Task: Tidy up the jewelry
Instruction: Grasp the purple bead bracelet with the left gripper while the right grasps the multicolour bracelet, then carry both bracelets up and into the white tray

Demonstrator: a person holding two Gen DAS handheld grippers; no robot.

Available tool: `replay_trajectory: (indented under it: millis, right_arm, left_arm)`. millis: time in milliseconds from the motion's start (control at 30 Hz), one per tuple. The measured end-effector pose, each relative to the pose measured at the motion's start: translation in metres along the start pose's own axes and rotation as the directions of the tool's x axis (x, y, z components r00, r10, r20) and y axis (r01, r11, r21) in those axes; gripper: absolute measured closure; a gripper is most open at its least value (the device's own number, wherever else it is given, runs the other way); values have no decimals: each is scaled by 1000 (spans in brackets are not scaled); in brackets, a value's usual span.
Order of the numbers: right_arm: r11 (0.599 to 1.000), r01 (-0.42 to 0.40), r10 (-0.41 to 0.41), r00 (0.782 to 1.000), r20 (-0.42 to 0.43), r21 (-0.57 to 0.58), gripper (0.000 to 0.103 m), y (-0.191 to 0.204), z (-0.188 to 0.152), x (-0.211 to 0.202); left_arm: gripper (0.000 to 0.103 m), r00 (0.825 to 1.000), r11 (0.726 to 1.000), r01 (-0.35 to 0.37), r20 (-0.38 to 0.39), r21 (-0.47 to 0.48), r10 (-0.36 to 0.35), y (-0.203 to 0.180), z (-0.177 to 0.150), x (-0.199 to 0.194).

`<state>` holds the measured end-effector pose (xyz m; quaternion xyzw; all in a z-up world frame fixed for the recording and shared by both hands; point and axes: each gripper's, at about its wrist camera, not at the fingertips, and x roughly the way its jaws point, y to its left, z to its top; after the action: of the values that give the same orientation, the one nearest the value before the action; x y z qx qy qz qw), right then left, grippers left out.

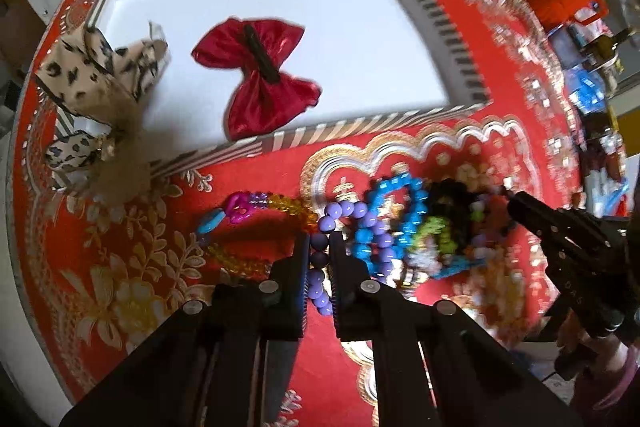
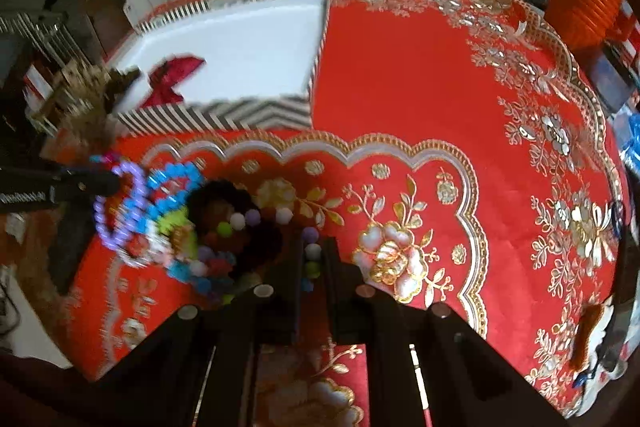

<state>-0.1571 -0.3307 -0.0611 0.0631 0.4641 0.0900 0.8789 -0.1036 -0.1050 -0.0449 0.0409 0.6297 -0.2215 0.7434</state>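
Left to right, taking the striped tray as landmark. At the tray's left edge, partly inside it, lie leopard-print bows; on its white floor lies a red satin bow. In front of the tray, on the red tablecloth, the jewelry lies in a loose heap: an amber bead bracelet with a pink charm, then a purple bead bracelet, a blue bead bracelet, and a dark necklace hung with small pale and green balls.

The left gripper is pressed together on the purple bead bracelet, several beads showing between its fingers. The right gripper, in front of the tray's right part, is pinching the dark necklace's ball strand, with balls showing in the narrow gap.

Handling, as judged: the strands are light and limp, and the round glossy beads are likely to roll or slip from flat pads. Taking hold across the cord between beads should grip best. Because the heap overlaps, a lifted strand may drag its neighbours along.
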Motion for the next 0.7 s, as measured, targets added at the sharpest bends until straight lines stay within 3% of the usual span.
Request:
replay_trajectory:
  millis: [300, 700]
  right_arm:
    - [994, -108, 108, 990, 88, -7, 94, 4, 18, -47]
    - [991, -98, 115, 974, 195, -94, 94, 16, 60, -84]
  left_arm:
    - [103, 994, 999, 38, 102, 6, -38, -3, -2, -60]
    - [103, 975, 1000, -13, 223, -23, 17, -2, 38, -111]
